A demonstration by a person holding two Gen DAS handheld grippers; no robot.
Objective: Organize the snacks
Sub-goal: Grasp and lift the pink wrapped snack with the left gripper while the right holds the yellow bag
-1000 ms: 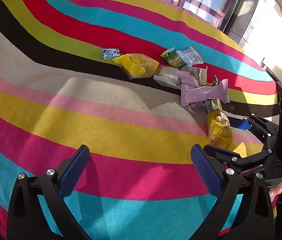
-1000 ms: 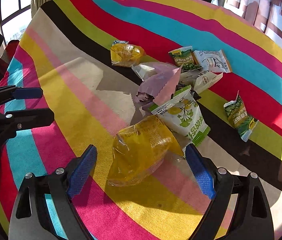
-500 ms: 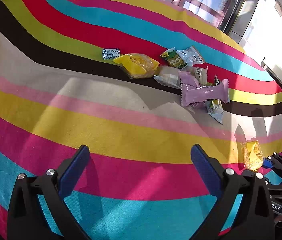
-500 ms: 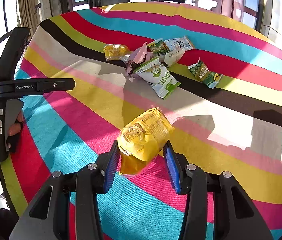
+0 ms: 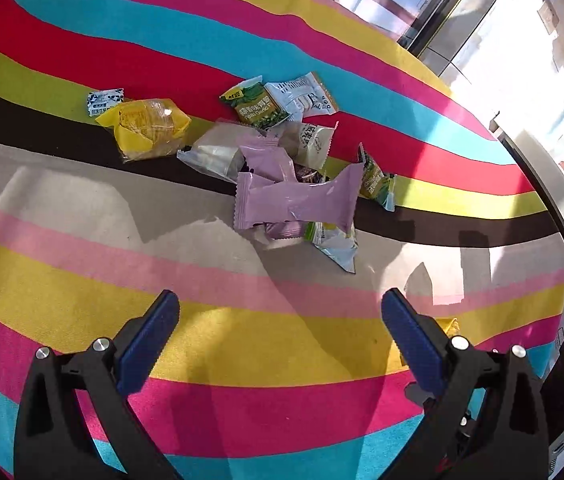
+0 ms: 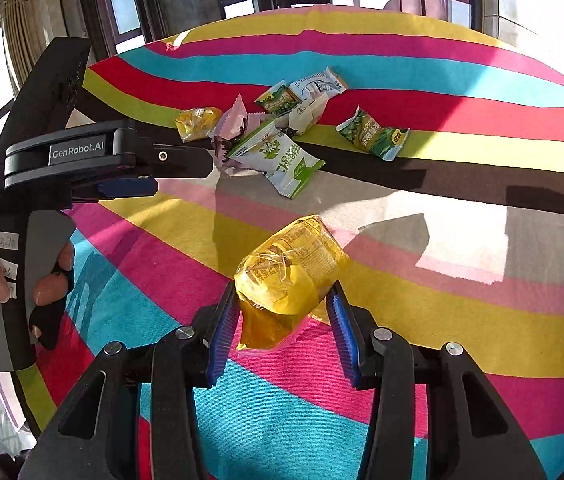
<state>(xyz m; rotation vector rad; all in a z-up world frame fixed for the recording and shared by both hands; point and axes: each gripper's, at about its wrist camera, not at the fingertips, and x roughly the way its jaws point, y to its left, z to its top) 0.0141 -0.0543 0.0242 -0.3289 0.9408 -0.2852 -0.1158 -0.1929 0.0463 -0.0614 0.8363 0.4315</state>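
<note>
My right gripper (image 6: 282, 300) is shut on a clear yellow snack packet (image 6: 290, 264), its blue pads pressing both sides and holding it just above the striped cloth (image 6: 442, 320). Further back lies the snack pile: a white-and-green packet (image 6: 278, 156), purple wrappers (image 6: 234, 120) and a second yellow packet (image 6: 196, 120). My left gripper (image 5: 280, 300) stands open over the yellow stripe with nothing between its fingers. It faces a big purple packet (image 5: 298, 204), a green pea packet (image 5: 258, 108) and the second yellow packet (image 5: 148, 128).
A lone green pea packet (image 6: 374, 136) lies right of the pile. A small blue-and-white sachet (image 5: 104, 100) sits at the pile's left end. A hand (image 6: 48, 284) grips the left gripper's handle at the left edge. Windows stand behind the table.
My right gripper has shut on the yellow packet and drawn it back from the pile onto the near stripes. My left gripper has moved closer to the pile, still open.
</note>
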